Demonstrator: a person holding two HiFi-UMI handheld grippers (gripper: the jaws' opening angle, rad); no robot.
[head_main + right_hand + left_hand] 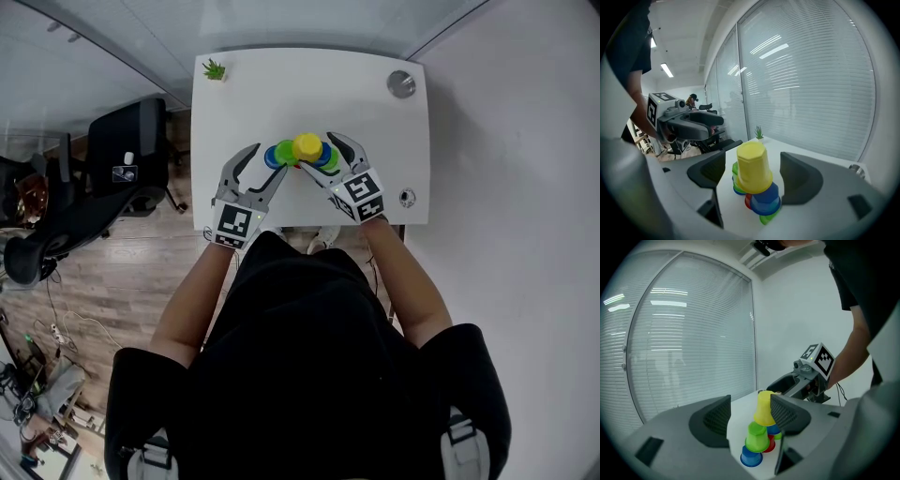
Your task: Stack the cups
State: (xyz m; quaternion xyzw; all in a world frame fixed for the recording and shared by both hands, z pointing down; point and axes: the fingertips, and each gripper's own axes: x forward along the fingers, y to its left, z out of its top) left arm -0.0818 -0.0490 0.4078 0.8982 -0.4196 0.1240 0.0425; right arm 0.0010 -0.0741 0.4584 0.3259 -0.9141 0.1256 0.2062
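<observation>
A small pyramid of upturned cups stands on the white table [244, 103] near its front edge. A yellow cup [307, 145] [752, 171] [764, 408] tops it, resting on a green cup [757, 437] and a blue cup [766, 199]. Another blue cup [751, 458] and a red cup [769, 444] sit in the bottom row. My right gripper [321, 155] [753, 161] is open, with a jaw on each side of the yellow cup and a gap at both sides. My left gripper [269, 161] [750, 404] is open at the pyramid's left end, gripping nothing.
A small potted plant [214, 68] sits at the table's far left corner. At the far right is a round metal piece [401, 83], and a small ring [407, 197] lies at the front right. A black office chair [131, 155] stands left of the table.
</observation>
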